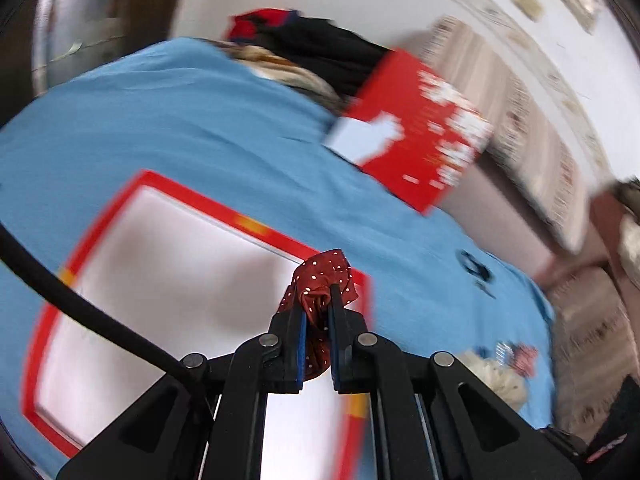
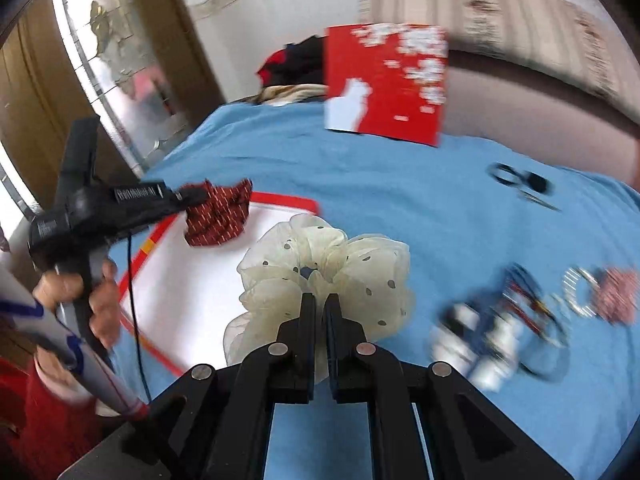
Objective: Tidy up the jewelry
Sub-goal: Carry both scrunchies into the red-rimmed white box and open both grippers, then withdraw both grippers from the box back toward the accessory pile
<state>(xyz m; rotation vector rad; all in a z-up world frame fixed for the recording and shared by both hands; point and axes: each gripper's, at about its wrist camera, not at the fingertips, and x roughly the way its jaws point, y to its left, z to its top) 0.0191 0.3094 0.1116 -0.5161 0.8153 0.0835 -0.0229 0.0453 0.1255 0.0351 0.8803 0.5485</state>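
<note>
Over the tray: your left gripper, fingers clamped on the red scrunchie, is nearer.
Your right gripper, fingers clamped on the cream scrunchie, hangs just beside the rim.

A dark red scrunchie with small white dots is pinched between the left jaws, its gathered fabric bunching up past their tips and hanging below the pads. A cream, sheer scrunchie with dark dots is caught between the right jaws, its ruffles billowing wide to both sides and ahead of the tips. Off to the right of the right jaws, more hair accessories lie in a blurred cluster of blue, white and red.
</note>
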